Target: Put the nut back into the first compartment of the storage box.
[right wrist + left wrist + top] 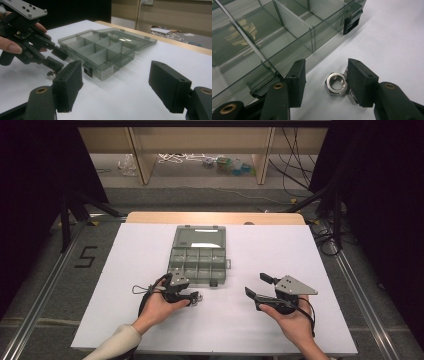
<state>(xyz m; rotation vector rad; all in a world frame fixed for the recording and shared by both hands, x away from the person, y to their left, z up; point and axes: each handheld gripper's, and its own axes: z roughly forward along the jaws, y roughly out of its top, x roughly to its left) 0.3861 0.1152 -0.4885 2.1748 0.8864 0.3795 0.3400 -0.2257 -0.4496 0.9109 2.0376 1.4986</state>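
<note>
So the left gripper (324,82) is down at the near edge of the open compartment box (198,255), jaws apart around a steel hex nut (336,83) lying flat on the white table (150,245), just in front of the box's front wall. One pad looks like it's right against the nut, the other clearly isn't, so no grip yet.

My guess is that nut is small, hard, dense for its size and pretty slick. I'd take it across two opposite flats, since corners would let it squirt out.

Count-wise: one nut in plain sight, and a second bit of metal (352,96) peeks out behind the pad, probably another. One box, eight compartments I think.

Over right of the box, the right gripper (120,85) hangs wide open, holding nothing.
</note>
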